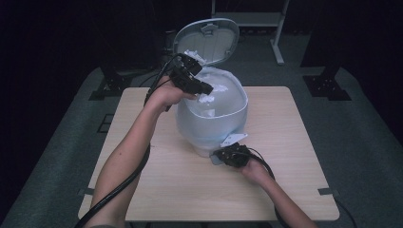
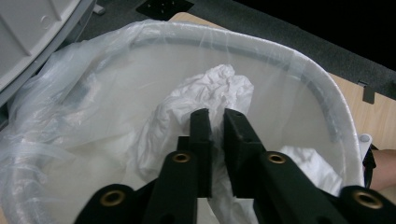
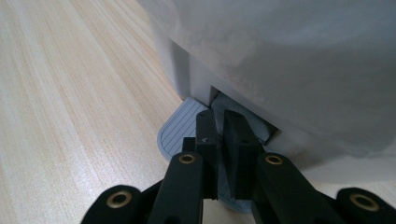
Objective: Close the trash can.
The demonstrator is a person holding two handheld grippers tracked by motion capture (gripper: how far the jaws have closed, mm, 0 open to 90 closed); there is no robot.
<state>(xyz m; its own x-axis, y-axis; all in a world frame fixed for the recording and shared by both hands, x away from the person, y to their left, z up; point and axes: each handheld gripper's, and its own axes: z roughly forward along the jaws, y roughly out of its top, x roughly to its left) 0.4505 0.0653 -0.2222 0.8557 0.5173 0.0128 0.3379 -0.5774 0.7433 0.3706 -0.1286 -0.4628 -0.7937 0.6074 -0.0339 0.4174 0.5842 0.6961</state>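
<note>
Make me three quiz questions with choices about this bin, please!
1. Where does the right tool rest?
A on the pedal
B on a chair
C on a book

2. What colour is the crumpled paper?
A red
B white
C green

3. The lid of the bin is:
A shut
B lying on the floor
C open

Answers:
1 A, its tips sit on the ribbed grey pedal.
2 B, it looks white against the clear liner.
3 C, it stands up behind the bin.
</note>
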